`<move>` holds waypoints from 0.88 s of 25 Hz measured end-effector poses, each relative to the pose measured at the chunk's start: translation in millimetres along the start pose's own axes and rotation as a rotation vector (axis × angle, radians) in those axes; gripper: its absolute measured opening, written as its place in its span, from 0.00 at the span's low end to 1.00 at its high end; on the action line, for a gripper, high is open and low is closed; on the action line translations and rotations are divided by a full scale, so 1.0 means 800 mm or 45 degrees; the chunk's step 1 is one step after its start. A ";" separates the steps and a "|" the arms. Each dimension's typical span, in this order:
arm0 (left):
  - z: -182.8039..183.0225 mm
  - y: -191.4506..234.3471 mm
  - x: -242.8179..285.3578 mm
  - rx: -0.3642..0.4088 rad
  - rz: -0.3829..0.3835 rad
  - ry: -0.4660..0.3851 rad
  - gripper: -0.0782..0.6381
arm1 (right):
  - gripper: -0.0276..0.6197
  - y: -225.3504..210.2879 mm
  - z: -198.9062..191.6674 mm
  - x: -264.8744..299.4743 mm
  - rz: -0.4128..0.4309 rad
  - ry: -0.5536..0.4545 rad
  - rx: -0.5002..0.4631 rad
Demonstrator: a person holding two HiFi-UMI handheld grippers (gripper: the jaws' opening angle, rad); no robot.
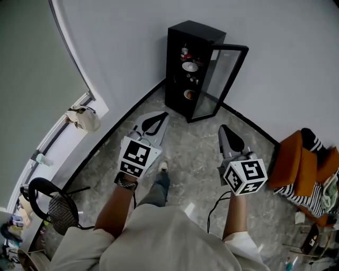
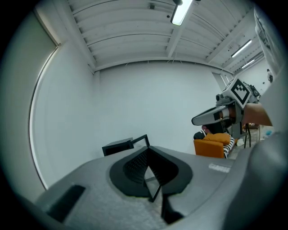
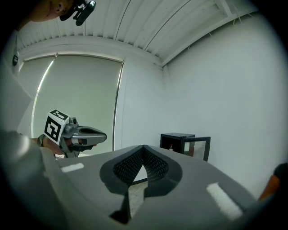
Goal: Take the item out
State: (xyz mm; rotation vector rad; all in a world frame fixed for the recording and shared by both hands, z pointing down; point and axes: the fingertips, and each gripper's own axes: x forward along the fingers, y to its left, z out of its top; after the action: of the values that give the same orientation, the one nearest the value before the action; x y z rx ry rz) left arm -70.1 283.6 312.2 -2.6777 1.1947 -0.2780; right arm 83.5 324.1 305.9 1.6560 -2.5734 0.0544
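Tall black cabinet (image 1: 194, 30), standing open, ahead of and between both grippers, well apart from them.
Glass door (image 1: 221, 74) swung to the right side. Left gripper (image 1: 162, 116) clenched and empty, its tip probably nearer the opening. Right gripper (image 1: 224, 131) clenched and empty, facing the door edge. Items (image 1: 189, 66) on stacked shelves inside, which one is wanted not determinable.

This is a bare, sparsely furnished room, more studio or test space than home: plain white walls (image 1: 132, 42), a grey stone-patterned floor (image 1: 196, 153), a slatted ceiling (image 2: 135, 40) with tube lights (image 2: 181, 12), a wide drawn blind (image 3: 76, 99), one black glass-door cabinet (image 1: 185, 63) in the corner, an orange armchair (image 1: 291, 161) at the side
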 end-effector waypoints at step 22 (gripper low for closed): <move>-0.026 0.215 0.314 -0.034 -0.142 0.009 0.12 | 0.05 -0.162 0.039 0.332 -0.067 0.045 -0.013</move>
State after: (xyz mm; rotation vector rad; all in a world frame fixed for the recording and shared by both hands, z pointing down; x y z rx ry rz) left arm -32.9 -19.7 311.8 -2.7735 1.0595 -0.2905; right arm 90.2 27.1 296.2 1.7023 -2.4989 0.0668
